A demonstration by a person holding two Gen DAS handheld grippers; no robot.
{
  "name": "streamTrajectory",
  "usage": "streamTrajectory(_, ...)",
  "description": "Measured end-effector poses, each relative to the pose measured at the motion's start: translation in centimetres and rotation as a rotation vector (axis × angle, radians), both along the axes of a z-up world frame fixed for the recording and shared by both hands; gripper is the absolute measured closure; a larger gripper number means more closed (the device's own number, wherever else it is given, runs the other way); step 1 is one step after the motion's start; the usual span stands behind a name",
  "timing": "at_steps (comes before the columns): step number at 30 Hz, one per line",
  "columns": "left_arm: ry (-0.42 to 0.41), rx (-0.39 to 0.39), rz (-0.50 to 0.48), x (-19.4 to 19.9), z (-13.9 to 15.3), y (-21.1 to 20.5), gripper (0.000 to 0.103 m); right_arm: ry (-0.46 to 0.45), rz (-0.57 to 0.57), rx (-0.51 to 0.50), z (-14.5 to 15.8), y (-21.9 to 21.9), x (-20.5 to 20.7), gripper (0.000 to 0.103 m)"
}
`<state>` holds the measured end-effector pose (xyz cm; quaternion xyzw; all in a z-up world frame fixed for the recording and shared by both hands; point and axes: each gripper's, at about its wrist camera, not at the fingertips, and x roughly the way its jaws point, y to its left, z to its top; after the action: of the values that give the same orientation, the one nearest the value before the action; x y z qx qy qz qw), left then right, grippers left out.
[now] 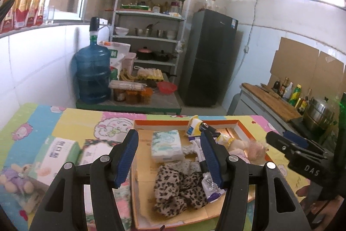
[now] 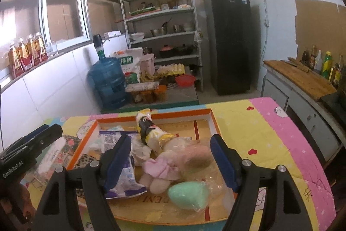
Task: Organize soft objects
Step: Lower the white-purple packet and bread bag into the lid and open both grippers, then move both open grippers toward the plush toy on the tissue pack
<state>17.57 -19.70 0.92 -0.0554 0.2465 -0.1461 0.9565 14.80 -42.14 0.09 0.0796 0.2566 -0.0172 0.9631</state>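
"GenRobot.AI" lettering on left tool (image 2: 41, 133), "DAS" on right tool (image 1: 281, 140).

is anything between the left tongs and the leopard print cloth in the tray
Nothing visible blocks it. The left tongs hang open over the tray, and the leopard print cloth lies bare below their gap. Only a white and purple packet rests on its right edge, beside the right finger.

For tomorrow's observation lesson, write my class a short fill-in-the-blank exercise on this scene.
1. The leopard-print cloth lies in a tray with an ____ rim.
2. The doll wears a ____ dress.
3. The water bottle stands left of the ____.
4. Both the left gripper and right gripper hold ____.

Missing: orange; pink; shelves; nothing
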Motion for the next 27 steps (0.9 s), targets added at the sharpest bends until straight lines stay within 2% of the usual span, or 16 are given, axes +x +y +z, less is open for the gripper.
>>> streamTrajectory(8, -0.036, -0.019, 0.029, -2.0, 1.0, 2.9, 0.042, -0.042, -0.003, -0.004, 1.9, 1.5, -2.6, 0.028)
streamTrajectory(27, -0.067, -0.038, 0.096, -6.5, 2.1, 11.5, 0.042, -0.065, 0.111, -0.017, 3.2, 10.6, -5.5, 0.028)
